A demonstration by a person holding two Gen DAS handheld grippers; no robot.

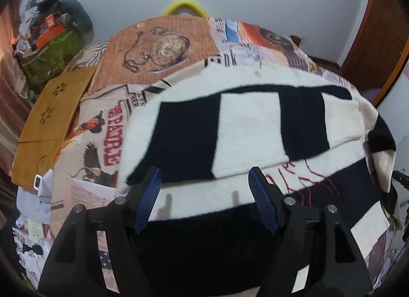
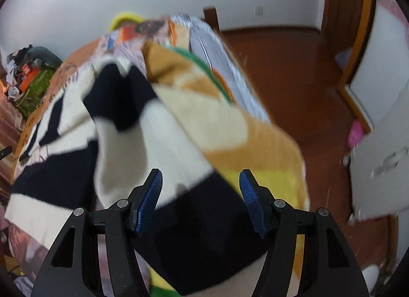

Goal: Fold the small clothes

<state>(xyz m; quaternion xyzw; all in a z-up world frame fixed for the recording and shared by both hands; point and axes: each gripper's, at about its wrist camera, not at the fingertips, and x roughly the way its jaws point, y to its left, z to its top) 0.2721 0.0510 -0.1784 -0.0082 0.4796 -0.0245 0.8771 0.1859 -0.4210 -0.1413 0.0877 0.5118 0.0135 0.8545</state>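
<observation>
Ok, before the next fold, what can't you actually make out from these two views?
- Left wrist view: the black-and-white garment runs under the left gripper, so its near hem is hidden.
- Right wrist view: motion blur smears the garment and the orange-and-cream blanket; I can't tell where their edges meet.
- Right gripper: open, but whether its pads touch cloth is unclear.

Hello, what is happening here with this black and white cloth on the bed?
A person with a gripper in each hand is folding a black and white striped garment on a bed with a printed cover. One part is already folded over. The left gripper and the right gripper are both open above the garment; neither pinches the fabric. The right wrist view is blurred, and there a tan and cream cloth lies beside the garment.
</observation>
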